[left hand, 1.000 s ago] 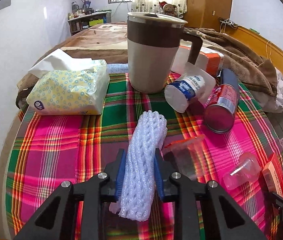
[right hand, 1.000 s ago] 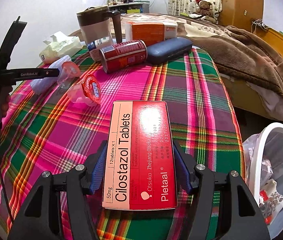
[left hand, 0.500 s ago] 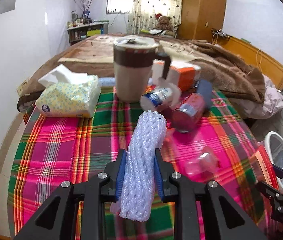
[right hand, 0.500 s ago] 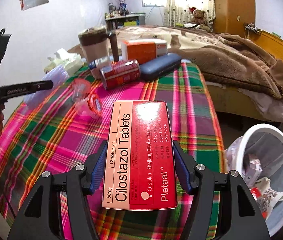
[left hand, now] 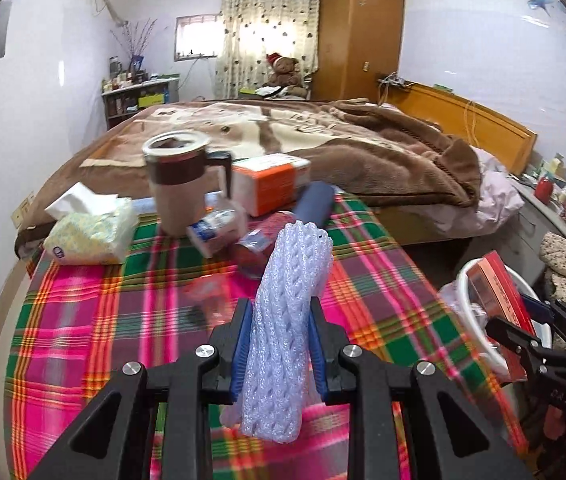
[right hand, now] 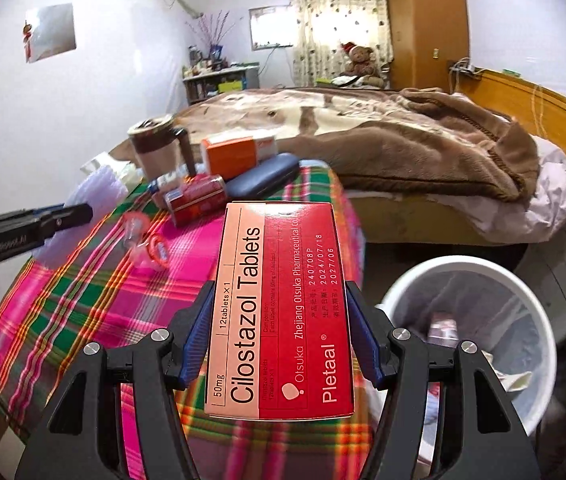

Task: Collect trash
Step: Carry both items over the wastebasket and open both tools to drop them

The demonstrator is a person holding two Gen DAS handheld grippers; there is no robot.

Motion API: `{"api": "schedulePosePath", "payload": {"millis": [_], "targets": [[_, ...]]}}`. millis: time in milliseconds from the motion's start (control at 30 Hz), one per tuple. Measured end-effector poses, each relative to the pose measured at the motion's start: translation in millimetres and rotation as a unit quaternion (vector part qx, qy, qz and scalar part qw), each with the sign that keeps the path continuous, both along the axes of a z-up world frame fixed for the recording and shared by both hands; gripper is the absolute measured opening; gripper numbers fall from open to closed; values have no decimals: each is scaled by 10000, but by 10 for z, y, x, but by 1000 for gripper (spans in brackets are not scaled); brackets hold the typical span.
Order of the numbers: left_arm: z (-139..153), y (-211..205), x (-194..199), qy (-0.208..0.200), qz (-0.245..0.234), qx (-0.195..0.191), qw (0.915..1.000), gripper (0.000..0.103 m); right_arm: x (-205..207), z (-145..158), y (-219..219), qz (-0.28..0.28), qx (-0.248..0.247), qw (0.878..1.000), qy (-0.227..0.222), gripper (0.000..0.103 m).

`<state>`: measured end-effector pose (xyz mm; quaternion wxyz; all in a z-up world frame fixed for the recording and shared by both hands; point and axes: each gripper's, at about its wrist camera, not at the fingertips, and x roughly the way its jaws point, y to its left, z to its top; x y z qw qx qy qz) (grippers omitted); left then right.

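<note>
**Trash heads for the bin, one piece in each gripper**

Trash lifted off the plaid table (left hand: 83, 320) now rides above it on both sides. The left gripper (left hand: 279, 344) is closed snugly around a white foam net sleeve (left hand: 287, 320), its blue pads pressing the sleeve's sides. The right gripper (right hand: 279, 344) is clamped on a red Cilostazol tablet box (right hand: 279, 312), gripped across its width. A second ago both tools sat low over the cloth; both have since risen and swung toward the table's right edge, and the white waste bin (right hand: 523, 292), lined with a plastic bag and already holding scraps, has grown large in the right wrist view. Seen from the left wrist, the box hangs at the bin's rim.

That shift suggests the pick-up is done and the drop is close, the box likely first. Left on the table are a red can (right hand: 195, 200), a small clear cup (right hand: 151, 248), a white bottle (left hand: 215, 228), a mug (left hand: 179, 184), a tissue pack (left hand: 87, 232), an orange box (left hand: 271, 180) and a dark blue case (right hand: 263, 180), so more trips appear needed.
</note>
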<state>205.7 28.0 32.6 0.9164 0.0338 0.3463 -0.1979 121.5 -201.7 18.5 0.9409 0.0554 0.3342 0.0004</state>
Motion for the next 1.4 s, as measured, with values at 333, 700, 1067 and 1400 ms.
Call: {"api": "schedulePosePath", "payload": {"millis": [333, 700, 1067, 1400], "targets": [[57, -600, -283, -62, -476, -166, 9987, 27, -231, 87, -385, -466, -96, 9987, -180, 63], [24, -1417, -558, 12, -1110, -391, 9931, 27, -419, 131, -836, -1046, -225, 9939, -278, 63], [-71, -2104, -683, 209, -1530, -437, 9870, 27, -495, 19, -1227, -1390, -275, 9898, -113, 63], [-356, -2570, -715, 552, -1743, -328, 9826, 27, -521, -145, -1518, -1506, -38, 9885, 137, 63]]}}
